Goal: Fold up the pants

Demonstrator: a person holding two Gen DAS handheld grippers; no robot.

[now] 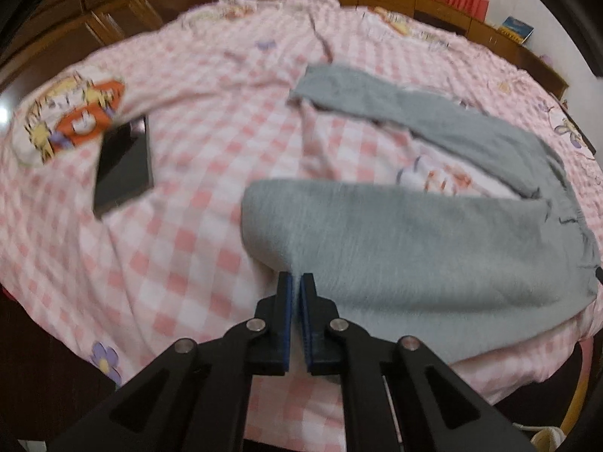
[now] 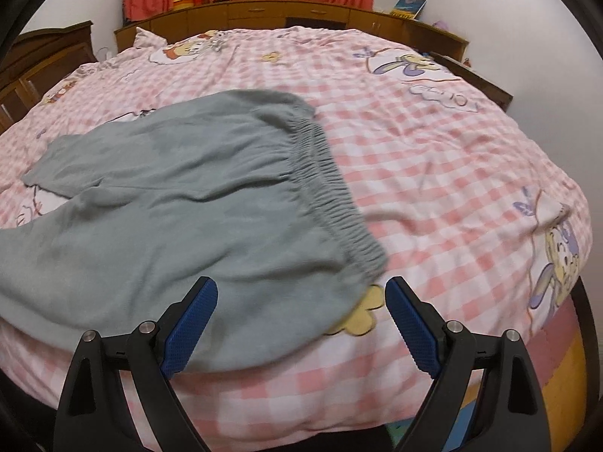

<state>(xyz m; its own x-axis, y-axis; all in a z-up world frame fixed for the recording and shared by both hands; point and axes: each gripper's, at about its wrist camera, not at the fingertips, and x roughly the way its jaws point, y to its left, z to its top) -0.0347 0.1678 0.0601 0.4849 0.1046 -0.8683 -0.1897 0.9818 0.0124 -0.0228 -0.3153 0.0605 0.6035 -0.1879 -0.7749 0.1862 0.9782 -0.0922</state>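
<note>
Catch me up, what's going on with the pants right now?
Grey pants lie spread on the checked bed, legs apart, nothing folded yet. The left gripper has its jaws shut at the near edge of one leg; the view is too blurred to tell whether cloth is pinched between them. The right gripper hangs with jaws wide open over the near corner by the waistband, not gripping. A dark phone lies on the bed to the left.

Left of the pants [image 1: 433, 248] the bed [image 1: 181, 248] lies bare, except a black tablet [image 1: 124, 165] well apart.
</note>
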